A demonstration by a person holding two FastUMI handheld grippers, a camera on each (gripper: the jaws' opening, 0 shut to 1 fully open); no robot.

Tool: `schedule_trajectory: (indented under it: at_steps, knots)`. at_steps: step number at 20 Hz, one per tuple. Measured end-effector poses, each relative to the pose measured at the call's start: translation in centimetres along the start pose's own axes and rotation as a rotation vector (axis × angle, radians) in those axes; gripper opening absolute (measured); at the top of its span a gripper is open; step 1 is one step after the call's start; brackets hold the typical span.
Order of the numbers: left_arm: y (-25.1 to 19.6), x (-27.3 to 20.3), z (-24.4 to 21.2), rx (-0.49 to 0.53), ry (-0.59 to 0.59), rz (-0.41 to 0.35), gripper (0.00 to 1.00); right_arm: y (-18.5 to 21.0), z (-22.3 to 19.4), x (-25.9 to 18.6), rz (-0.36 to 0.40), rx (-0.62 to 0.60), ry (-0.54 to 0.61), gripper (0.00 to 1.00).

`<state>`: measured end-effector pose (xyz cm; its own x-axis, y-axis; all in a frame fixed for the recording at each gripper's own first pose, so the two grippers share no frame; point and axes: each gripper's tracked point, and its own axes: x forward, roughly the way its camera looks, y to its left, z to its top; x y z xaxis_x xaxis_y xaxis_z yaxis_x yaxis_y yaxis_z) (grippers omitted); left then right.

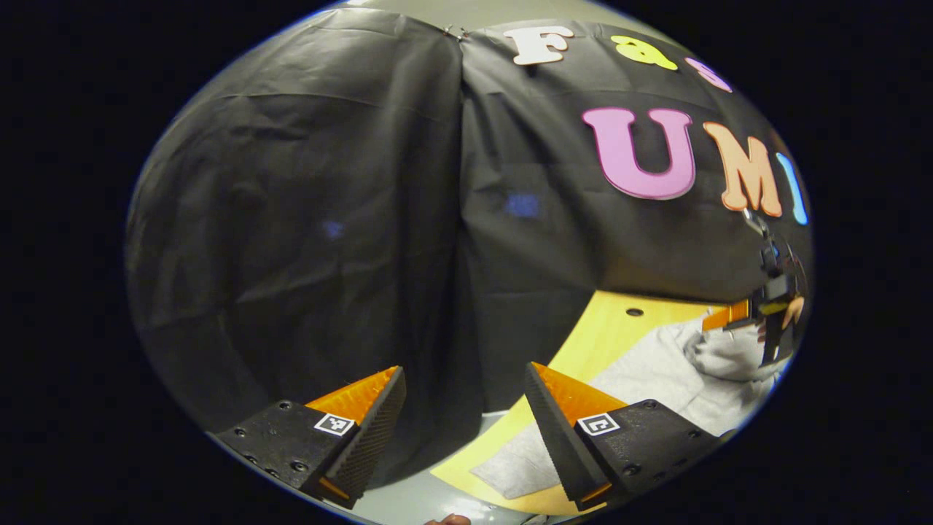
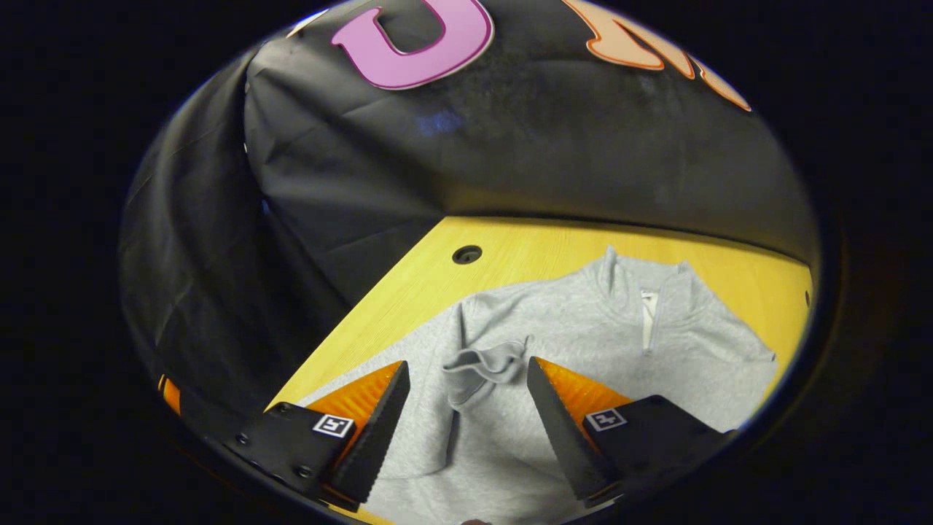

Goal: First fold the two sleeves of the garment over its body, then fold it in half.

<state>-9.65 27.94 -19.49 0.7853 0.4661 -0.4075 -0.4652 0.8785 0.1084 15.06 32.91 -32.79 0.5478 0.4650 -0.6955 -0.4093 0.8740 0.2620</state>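
A light grey zip-neck sweatshirt (image 2: 583,328) lies flat on the yellow wooden table (image 2: 525,251), collar toward the far wall. One sleeve is folded across the body, and its cuff (image 2: 485,364) lies bunched near the chest. My right gripper (image 2: 468,367) hovers open just above that cuff, holding nothing. My left gripper (image 1: 464,372) is open and empty, raised beyond the table's left edge and facing the black cloth wall. The left gripper view has the sweatshirt (image 1: 656,372) at lower right and, far off over it, the right gripper (image 1: 729,319) held by a hand.
A round cable hole (image 2: 466,254) pierces the table near its far left corner. The black cloth wall (image 2: 554,146) hangs close behind the table and along its left side. Grey floor (image 1: 408,503) lies beside the table's left edge (image 1: 503,430).
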Motion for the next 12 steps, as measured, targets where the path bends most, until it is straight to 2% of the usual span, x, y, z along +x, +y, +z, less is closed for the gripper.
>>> schedule_trajectory:
  at_steps: [3, 6, 12]
  knots:
    - [-1.8, 0.5, -3.6, 0.001, 0.086, -0.049, 0.95, -1.4, 2.0, -2.0, -0.032, -0.016, -0.093, 0.96]
    - [-2.7, 1.2, -7.9, -0.025, 0.179, -0.065, 0.95, -3.0, 2.5, -5.0, -0.055, -0.031, -0.136, 0.99]
    - [-4.2, 2.3, -13.6, -0.082, 0.343, -0.079, 0.95, -7.9, 0.3, -9.1, -0.128, -0.084, -0.124, 0.99]
